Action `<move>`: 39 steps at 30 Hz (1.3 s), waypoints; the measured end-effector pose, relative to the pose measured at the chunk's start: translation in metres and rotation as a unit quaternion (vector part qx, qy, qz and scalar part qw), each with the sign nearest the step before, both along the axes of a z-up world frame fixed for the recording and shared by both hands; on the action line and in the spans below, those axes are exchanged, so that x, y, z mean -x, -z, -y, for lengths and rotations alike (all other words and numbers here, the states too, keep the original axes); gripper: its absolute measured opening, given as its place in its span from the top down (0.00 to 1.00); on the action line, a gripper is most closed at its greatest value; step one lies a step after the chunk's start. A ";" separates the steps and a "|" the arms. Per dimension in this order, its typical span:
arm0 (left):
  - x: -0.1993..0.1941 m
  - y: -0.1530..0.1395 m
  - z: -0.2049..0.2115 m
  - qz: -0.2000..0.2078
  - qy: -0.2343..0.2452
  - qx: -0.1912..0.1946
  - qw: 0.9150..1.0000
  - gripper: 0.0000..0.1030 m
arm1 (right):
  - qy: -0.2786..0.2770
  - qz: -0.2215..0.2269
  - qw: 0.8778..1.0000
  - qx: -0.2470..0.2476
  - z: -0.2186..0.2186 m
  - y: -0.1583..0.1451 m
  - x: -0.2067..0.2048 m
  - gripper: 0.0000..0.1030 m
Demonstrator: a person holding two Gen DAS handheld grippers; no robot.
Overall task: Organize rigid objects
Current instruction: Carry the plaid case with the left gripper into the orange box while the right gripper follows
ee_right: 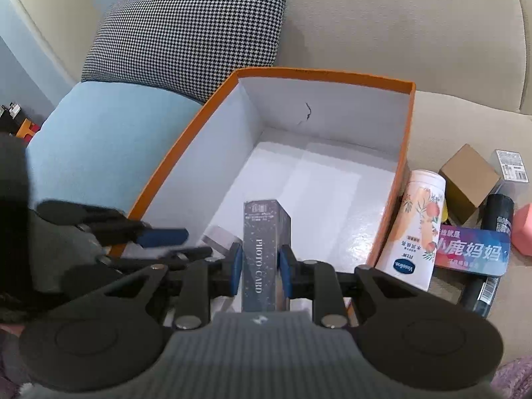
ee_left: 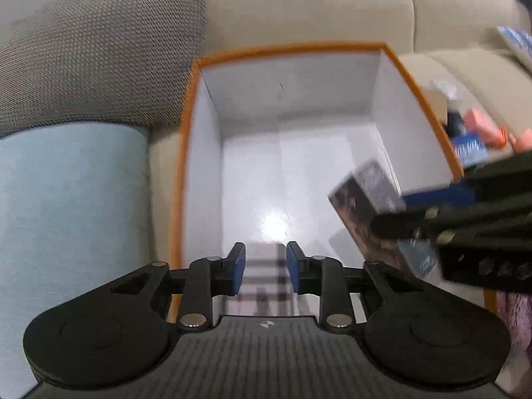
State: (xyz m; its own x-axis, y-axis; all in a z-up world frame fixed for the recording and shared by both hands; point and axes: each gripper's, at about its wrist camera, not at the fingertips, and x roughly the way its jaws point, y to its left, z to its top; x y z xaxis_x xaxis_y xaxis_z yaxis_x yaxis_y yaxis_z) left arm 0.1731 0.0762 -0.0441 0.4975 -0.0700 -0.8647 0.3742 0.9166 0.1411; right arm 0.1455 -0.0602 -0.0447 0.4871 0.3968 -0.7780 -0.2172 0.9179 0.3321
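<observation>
Sofa point(ee_right: 382, 33) bore orange box point(ee_right: 407, 153). Left gripper point(ee_left: 265, 267) clenched plaid item point(ee_left: 264, 276); right gripper point(ee_right: 258, 261) clenched photo card box point(ee_right: 264, 232) over it. Right view alone showed lotion bottle point(ee_right: 415, 229).

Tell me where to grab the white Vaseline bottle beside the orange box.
Grip the Vaseline bottle across its round mid-body, coming from above. It leans against the orange box wall, and the blue tin crowds its other side, so only its upper face is open.

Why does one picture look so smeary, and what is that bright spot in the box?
Left wrist view: motion blur smears the photo card box and right gripper; the spot is lamp glare on the orange box's glossy floor. Right wrist view: mostly sharp; fisheye bends edges.
</observation>
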 end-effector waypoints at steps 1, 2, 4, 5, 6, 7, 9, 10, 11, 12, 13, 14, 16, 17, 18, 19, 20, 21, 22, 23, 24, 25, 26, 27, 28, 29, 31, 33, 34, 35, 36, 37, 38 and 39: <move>0.001 -0.007 -0.003 0.011 -0.004 0.003 1.000 0.58 | -0.001 -0.001 1.000 0.000 -0.001 0.001 0.000 0.76; 0.003 -0.014 -0.005 0.025 -0.008 0.007 1.000 0.57 | -0.002 -0.002 1.000 0.000 -0.002 0.001 0.000 0.76; 0.005 -0.026 -0.010 0.052 -0.012 0.012 0.999 0.56 | -0.003 -0.004 1.000 0.000 -0.004 0.003 -0.001 0.76; 0.004 -0.032 -0.013 0.064 -0.015 0.014 0.998 0.56 | -0.004 -0.004 1.000 0.000 -0.004 0.004 -0.002 0.76; 0.003 -0.036 -0.015 0.076 -0.018 0.014 0.997 0.52 | -0.005 -0.005 1.000 0.000 -0.006 0.005 -0.002 0.76; 0.003 -0.038 -0.018 0.088 -0.022 0.013 0.996 0.43 | -0.005 -0.005 1.000 0.000 -0.006 0.005 -0.002 0.76; -0.004 -0.041 -0.023 0.103 -0.045 0.001 0.994 0.30 | -0.006 -0.005 1.000 -0.001 -0.006 0.006 -0.002 0.76; -0.007 -0.039 -0.026 0.104 -0.058 -0.008 0.993 0.29 | -0.006 -0.005 1.000 -0.002 -0.007 0.006 -0.002 0.76; -0.011 -0.035 -0.030 0.095 -0.069 -0.018 0.993 0.29 | -0.005 -0.004 1.000 -0.002 -0.006 0.006 -0.002 0.76; -0.014 -0.031 -0.033 0.079 -0.075 -0.020 0.994 0.29 | -0.005 -0.004 1.000 -0.002 -0.006 0.006 -0.002 0.76; -0.017 -0.025 -0.036 0.056 -0.079 -0.017 0.995 0.29 | -0.005 -0.004 1.000 -0.002 -0.005 0.007 -0.002 0.76; -0.019 -0.019 -0.041 0.030 -0.084 -0.012 0.996 0.29 | -0.003 -0.004 1.000 -0.003 -0.004 0.008 -0.002 0.76; -0.016 -0.008 -0.046 -0.008 -0.101 -0.006 0.995 0.37 | 0.000 -0.006 1.000 -0.004 -0.001 0.009 -0.001 0.76; -0.014 -0.003 -0.048 -0.016 -0.105 -0.004 0.994 0.38 | 0.000 -0.007 1.000 -0.004 -0.001 0.010 0.000 0.76; -0.011 0.000 -0.048 -0.022 -0.108 -0.002 0.994 0.44 | 0.000 -0.007 1.000 -0.004 -0.001 0.011 -0.001 0.76; -0.010 0.003 -0.049 -0.030 -0.110 0.003 0.993 0.59 | 0.000 -0.008 1.000 -0.003 -0.002 0.012 -0.001 0.76; -0.010 0.006 -0.049 -0.039 -0.113 0.009 0.993 0.66 | -0.001 -0.009 1.000 -0.001 -0.003 0.014 -0.001 0.76; -0.010 0.008 -0.051 -0.048 -0.118 0.018 0.992 0.74 | -0.002 -0.010 1.000 0.001 -0.004 0.015 -0.002 0.76; -0.009 0.008 -0.053 -0.051 -0.125 0.027 0.990 0.76 | -0.002 -0.011 1.000 0.001 -0.005 0.016 -0.002 0.76; -0.009 0.009 -0.055 -0.053 -0.132 0.034 0.989 0.77 | -0.002 -0.012 1.000 0.002 -0.007 0.018 -0.003 0.76; -0.008 0.009 -0.055 -0.052 -0.138 0.038 0.988 0.79 | -0.003 -0.013 1.000 0.002 -0.007 0.018 -0.003 0.76; -0.007 0.009 -0.057 -0.054 -0.142 0.042 0.987 0.80 | -0.004 -0.013 1.000 0.002 -0.007 0.019 -0.003 0.76; -0.007 0.008 -0.057 -0.058 -0.146 0.048 0.986 0.80 | -0.003 -0.013 1.000 0.003 -0.007 0.019 -0.004 0.76; -0.007 0.009 -0.058 -0.063 -0.147 0.050 0.986 0.81 | -0.002 -0.013 1.000 0.004 -0.007 0.019 -0.004 0.76; -0.006 0.008 -0.057 -0.068 -0.147 0.052 0.985 0.82 | 0.000 -0.013 1.000 0.005 -0.006 0.020 -0.004 0.76; -0.004 0.008 -0.056 -0.073 -0.145 0.055 0.985 0.82 | 0.002 -0.013 1.000 0.006 -0.006 0.020 -0.005 0.76; 0.001 0.008 -0.054 -0.082 -0.141 0.059 0.985 0.82 | 0.007 -0.016 1.000 0.007 -0.004 0.022 -0.006 0.76; 0.007 0.008 -0.049 -0.085 -0.134 0.058 0.986 0.82 | 0.013 -0.015 1.000 0.014 -0.003 0.021 -0.008 0.76; 0.011 0.007 -0.049 -0.087 -0.133 0.060 0.986 0.82 | 0.015 -0.016 1.000 0.015 -0.003 0.021 -0.009 0.76; 0.013 0.007 -0.048 -0.090 -0.131 0.065 0.985 0.82 | 0.018 -0.016 1.000 0.015 -0.002 0.021 -0.010 0.76; 0.015 0.007 -0.049 -0.092 -0.130 0.070 0.985 0.82 | 0.020 -0.018 1.000 0.013 -0.001 0.020 -0.011 0.76; 0.015 0.008 -0.049 -0.096 -0.131 0.077 0.984 0.82 | 0.021 -0.022 0.999 0.011 -0.001 0.020 -0.011 0.76; 0.016 0.008 -0.050 -0.099 -0.131 0.082 0.983 0.82 | 0.022 -0.025 0.999 0.007 -0.001 0.020 -0.012 0.76; 0.015 0.009 -0.051 -0.100 -0.130 0.085 0.983 0.82 | 0.021 -0.028 0.999 0.004 -0.002 0.020 -0.013 0.76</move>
State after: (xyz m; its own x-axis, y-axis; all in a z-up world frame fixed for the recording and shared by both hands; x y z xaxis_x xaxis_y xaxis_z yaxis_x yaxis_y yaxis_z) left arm 0.1579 0.1271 -0.0530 0.3393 -0.1154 -0.9336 0.1293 0.9887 -0.0753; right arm 0.1582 -0.0582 -0.0650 0.4586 0.3700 -0.8079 -0.1587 0.9287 0.3353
